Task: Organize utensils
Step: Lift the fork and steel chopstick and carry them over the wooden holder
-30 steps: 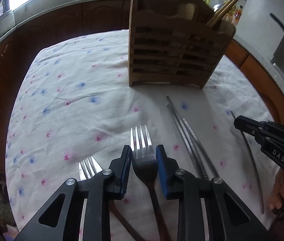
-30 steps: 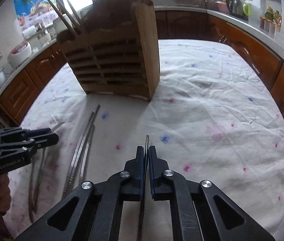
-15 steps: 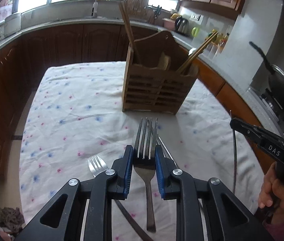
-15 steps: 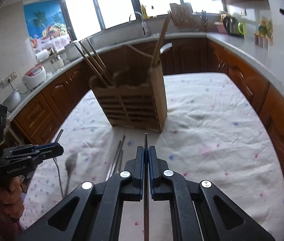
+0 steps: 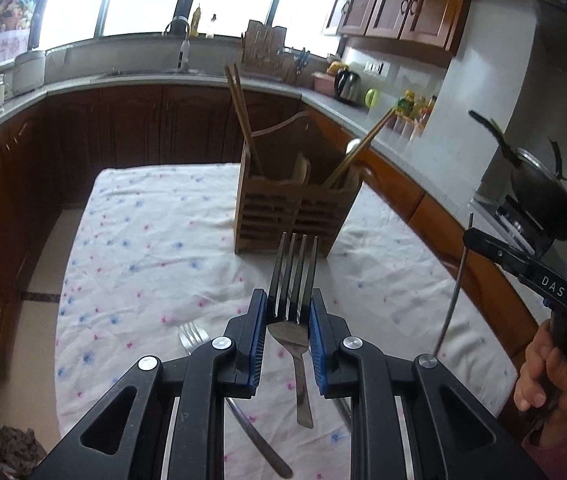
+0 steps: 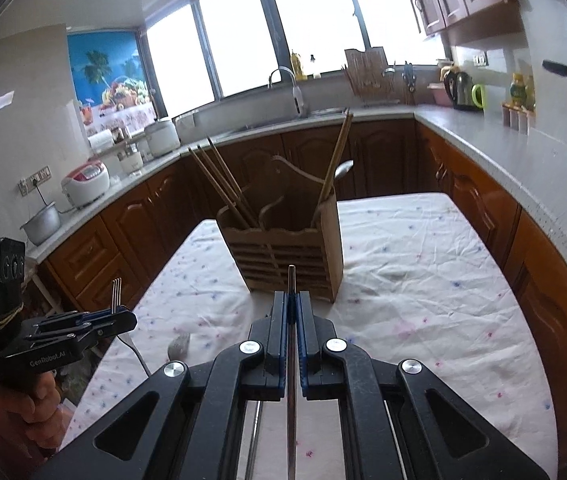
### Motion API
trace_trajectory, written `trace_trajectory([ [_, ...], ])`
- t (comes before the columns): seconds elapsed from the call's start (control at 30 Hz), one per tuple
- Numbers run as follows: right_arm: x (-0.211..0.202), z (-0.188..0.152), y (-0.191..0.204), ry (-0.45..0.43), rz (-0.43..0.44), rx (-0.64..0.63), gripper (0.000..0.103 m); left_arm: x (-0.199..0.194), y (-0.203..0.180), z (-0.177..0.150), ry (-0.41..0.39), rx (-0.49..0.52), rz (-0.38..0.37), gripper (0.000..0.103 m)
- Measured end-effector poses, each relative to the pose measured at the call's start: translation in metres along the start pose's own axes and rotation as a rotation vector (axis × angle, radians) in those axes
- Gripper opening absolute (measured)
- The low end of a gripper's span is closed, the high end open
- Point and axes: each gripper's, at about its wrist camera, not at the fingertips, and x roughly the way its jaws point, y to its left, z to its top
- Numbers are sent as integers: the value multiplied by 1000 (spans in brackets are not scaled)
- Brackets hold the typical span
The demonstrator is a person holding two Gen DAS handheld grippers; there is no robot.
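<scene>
My left gripper is shut on a steel fork, tines up, held above the table; it also shows in the right wrist view. My right gripper is shut on a thin metal chopstick, held upright; that gripper shows in the left wrist view with the chopstick hanging below it. The wooden utensil holder stands on the table ahead, with wooden chopsticks and a spoon in it.
A second fork and other metal utensils lie on the floral tablecloth below my left gripper. Kitchen counters and wooden cabinets ring the table. A black wok sits at the right.
Both grippers have risen well above the table with their utensils, the left with the fork, the right with the chopstick. The holder now looks farther away and lower.
</scene>
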Motion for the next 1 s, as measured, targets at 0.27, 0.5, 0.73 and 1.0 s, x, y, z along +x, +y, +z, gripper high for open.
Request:
trace_trajectory([
  [0.27,-13,10,3,-64,-1,3,4,-24,2,2,-76,-10,-1,18],
  [0.5,-19,14,3,-94,5,6,4,-33,9,2,-120,-34,8,18],
  [0.73,-23,19,7,-116,11,3,4,-37,14,6,-165,-45,11,18],
  [1.0,-25,30,9,-152,12,2,4,-36,21,13,-212,-60,13,18],
])
